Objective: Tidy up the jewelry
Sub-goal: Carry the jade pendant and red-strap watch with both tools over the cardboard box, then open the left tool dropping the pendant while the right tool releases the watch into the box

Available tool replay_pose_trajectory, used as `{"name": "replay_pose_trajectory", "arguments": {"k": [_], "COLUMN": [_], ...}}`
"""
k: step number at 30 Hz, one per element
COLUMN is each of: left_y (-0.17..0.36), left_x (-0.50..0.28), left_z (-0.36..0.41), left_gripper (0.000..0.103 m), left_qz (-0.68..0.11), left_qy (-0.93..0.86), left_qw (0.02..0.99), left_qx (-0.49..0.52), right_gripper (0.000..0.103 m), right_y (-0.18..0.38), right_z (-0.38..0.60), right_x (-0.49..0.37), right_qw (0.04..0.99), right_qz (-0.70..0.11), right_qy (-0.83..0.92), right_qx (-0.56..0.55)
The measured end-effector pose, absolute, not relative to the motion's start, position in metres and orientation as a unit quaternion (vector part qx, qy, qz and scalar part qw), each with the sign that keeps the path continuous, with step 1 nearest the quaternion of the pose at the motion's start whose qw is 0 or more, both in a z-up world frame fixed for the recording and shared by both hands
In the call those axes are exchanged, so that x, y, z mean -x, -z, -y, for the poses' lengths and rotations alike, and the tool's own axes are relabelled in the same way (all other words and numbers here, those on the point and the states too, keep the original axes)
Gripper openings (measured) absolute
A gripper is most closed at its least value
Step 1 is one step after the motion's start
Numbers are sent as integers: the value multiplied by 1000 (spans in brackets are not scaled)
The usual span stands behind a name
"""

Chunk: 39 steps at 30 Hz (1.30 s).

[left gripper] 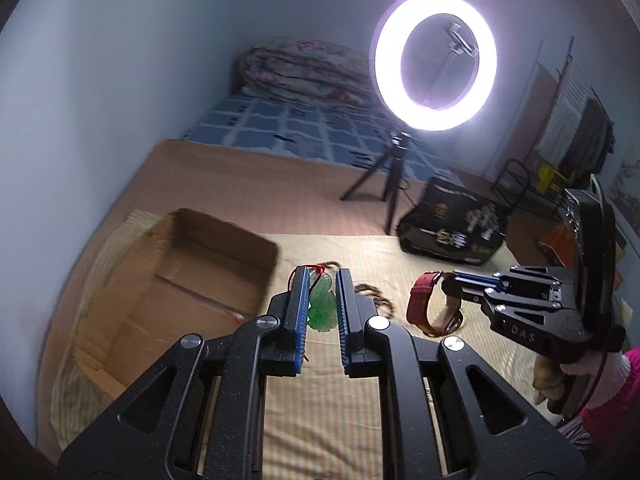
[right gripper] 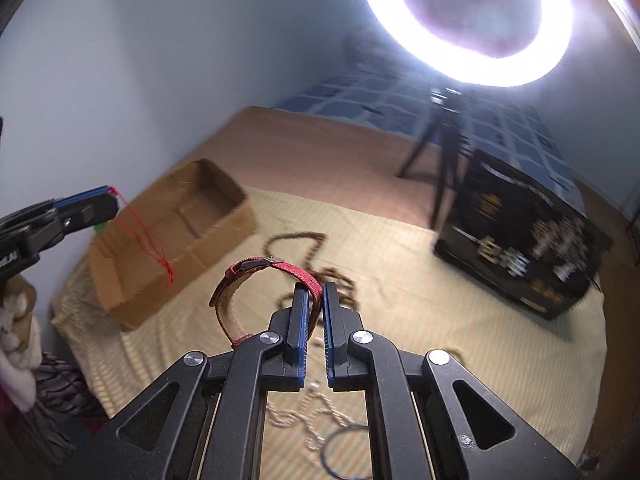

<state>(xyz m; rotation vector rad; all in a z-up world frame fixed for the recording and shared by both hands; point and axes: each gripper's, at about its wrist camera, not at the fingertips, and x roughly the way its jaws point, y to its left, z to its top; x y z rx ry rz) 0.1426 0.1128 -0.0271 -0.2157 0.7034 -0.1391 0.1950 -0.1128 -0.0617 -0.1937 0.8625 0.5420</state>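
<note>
My left gripper (left gripper: 323, 274) is shut on a green jade pendant (left gripper: 321, 305) with a red cord, held above the mat just right of an open cardboard box (left gripper: 176, 280). In the right wrist view the left gripper (right gripper: 108, 200) shows at the left with the red cord (right gripper: 148, 236) hanging from it over the box (right gripper: 172, 236). My right gripper (right gripper: 315, 288) is shut on a red watch strap (right gripper: 256, 268) and holds it in the air. That watch (left gripper: 424, 300) also shows in the left wrist view, in the right gripper (left gripper: 450, 282). A brown bead necklace (right gripper: 308, 248) lies on the mat.
A striped yellow mat (right gripper: 400, 280) covers the bed. A black printed box (right gripper: 516, 236) stands at the right. A ring light (left gripper: 436, 60) on a small tripod (left gripper: 384, 184) stands behind. A thin chain (right gripper: 308, 416) and a dark ring (right gripper: 344, 452) lie under my right gripper.
</note>
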Motion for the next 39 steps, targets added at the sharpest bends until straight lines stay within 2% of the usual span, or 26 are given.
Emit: {"name": "replay_pose_trajectory", "arguments": {"k": [12,21,29,39], "left_y": [49,77,102,116], "left_x": [-131,-123,-119,-123], "left_z": [-178,-202,-215,-215], "left_gripper": [11,11,11,11], "left_qz": [-356,-383,-409,-428], "left_qy": [-2,-31,-58,-68], "left_qw": [925,913,900,892], "left_qx": [131,139,136,126], "right_gripper": [5,5,6,7], "right_y": [68,93,124,136], "right_z": [20,-35,-54,-66], "right_x": [-204,-221,-242,-250], "right_qw": [848,833,824,820], "right_qz": [-402,-418,-442,-455], "right_qy": [-328,-347,-335,-328], "right_qx": [103,105,113,119]}}
